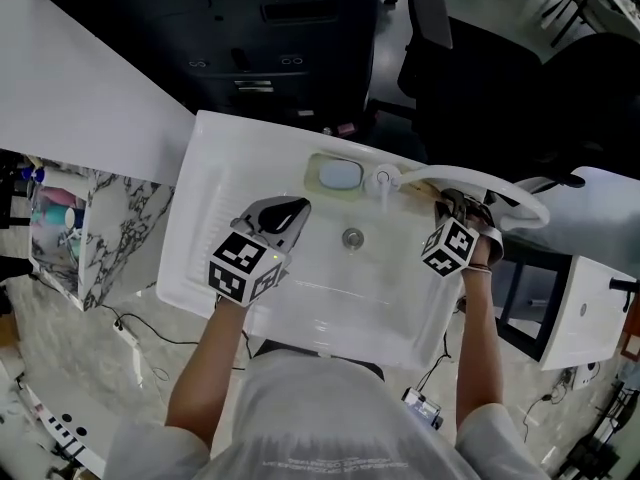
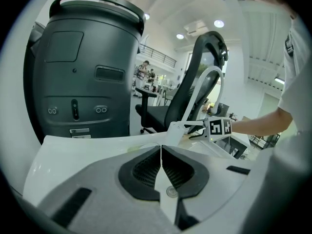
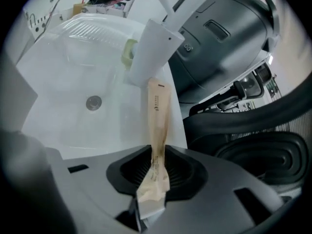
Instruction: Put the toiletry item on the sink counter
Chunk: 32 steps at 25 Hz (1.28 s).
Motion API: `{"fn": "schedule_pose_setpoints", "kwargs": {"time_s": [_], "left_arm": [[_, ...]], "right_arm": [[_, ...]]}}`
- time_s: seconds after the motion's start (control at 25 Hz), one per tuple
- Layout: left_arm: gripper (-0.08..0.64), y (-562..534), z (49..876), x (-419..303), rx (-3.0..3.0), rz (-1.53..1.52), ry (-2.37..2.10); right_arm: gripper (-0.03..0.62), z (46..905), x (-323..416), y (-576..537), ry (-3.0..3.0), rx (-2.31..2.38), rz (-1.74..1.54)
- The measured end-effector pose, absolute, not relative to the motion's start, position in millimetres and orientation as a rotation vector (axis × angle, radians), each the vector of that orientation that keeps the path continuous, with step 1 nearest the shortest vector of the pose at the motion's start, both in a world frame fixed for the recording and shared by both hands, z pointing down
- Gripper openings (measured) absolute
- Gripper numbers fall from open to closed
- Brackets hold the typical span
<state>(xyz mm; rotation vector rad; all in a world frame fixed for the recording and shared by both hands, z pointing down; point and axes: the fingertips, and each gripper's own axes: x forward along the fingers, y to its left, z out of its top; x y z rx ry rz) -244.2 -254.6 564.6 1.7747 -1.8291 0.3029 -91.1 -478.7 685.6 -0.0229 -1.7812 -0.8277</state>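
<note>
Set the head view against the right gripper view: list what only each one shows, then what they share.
Head view only: the left gripper over the sink, and the person's arms. Right gripper view only: a clear look at the long brown packet between the right gripper's jaws, its far end towards the tap. Both: the white sink, its drain and the tap.
</note>
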Motion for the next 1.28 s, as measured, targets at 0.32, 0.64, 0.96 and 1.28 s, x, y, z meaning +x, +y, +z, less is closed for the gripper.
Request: {"fn": "schedule_pose_setpoints", "kwargs": {"time_s": [0.32, 0.64, 0.96, 1.28], "left_arm": [[0.015, -251.8, 566.5, -244.2, 1.760, 0.292, -1.830], [0.015, -251.2, 556.9, -211.0, 1.781, 0.271, -1.818], [0.015, -246.8, 531.4, -176.9, 1.809, 0.258, -1.859], [0.015, -255.0, 485.8, -146.5, 1.885, 0.255, -1.929]], "right_arm": [[0.106, 662.7, -82.6, -470.9, -1.999, 0.160, -0.568], [0.104, 639.8, -46.5, -455.6, -2.089, 0.260, -0.431], [0.043, 596.9, -2.2, -446.3, -2.199, 0.387, -0.306], [-0.003, 528.2, 32.1, -438.8, -2.364, 0.505, -0.198]]}}
